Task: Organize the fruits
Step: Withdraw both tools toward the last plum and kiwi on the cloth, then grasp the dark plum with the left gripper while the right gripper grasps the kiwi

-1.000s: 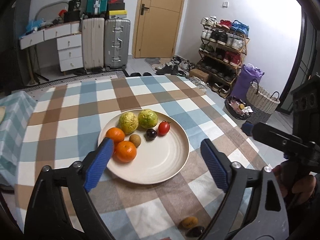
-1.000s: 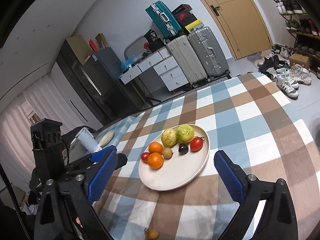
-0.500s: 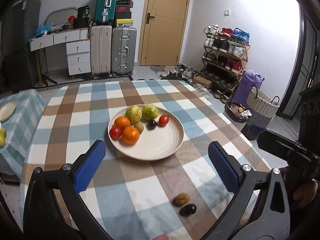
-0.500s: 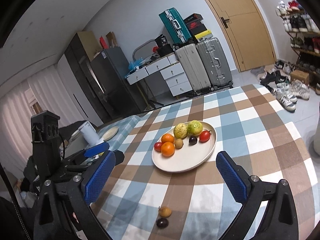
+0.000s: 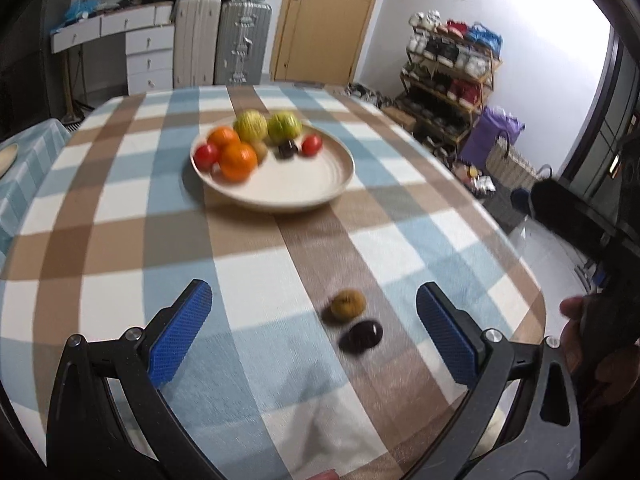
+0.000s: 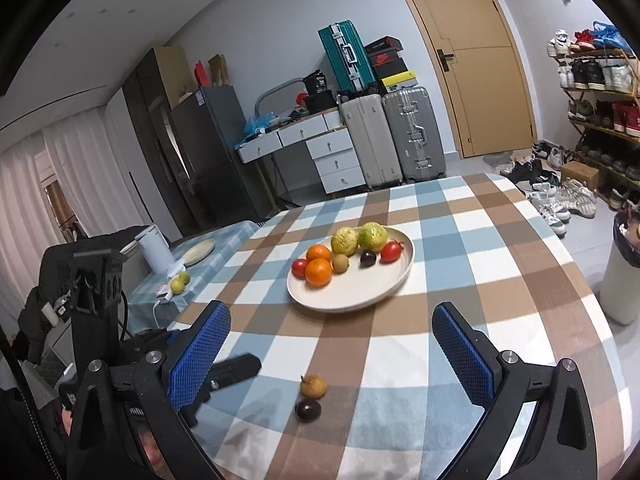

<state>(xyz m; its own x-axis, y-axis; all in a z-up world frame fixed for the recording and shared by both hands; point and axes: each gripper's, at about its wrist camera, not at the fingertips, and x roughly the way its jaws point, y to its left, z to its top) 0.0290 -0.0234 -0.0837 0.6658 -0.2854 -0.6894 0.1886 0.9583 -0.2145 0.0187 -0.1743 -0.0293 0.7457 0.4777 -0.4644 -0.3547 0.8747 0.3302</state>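
Observation:
A cream plate (image 5: 320, 184) (image 6: 384, 288) on the checked tablecloth holds several fruits: two oranges (image 6: 319, 271), two yellow-green fruits (image 6: 344, 240), two red tomatoes, a kiwi and a dark plum. A brown kiwi (image 5: 347, 305) (image 6: 313, 386) and a dark plum (image 5: 363, 336) (image 6: 308, 409) lie loose on the cloth near the front edge. My left gripper (image 5: 312, 332) is open and empty, above the cloth, with the loose fruits between its fingers in the view. My right gripper (image 6: 332, 348) is open and empty, above the same fruits.
The round table (image 6: 520, 280) drops off at the right and front. A side table (image 6: 208, 248) to the left carries a small plate, a white kettle and two fruits. A white bin (image 6: 624, 280) stands at the right. Suitcases and a shoe rack stand behind.
Both grippers have pulled back from the plate toward the table's front edge. The loose kiwi and plum now show larger between the fingers. Both stay open.

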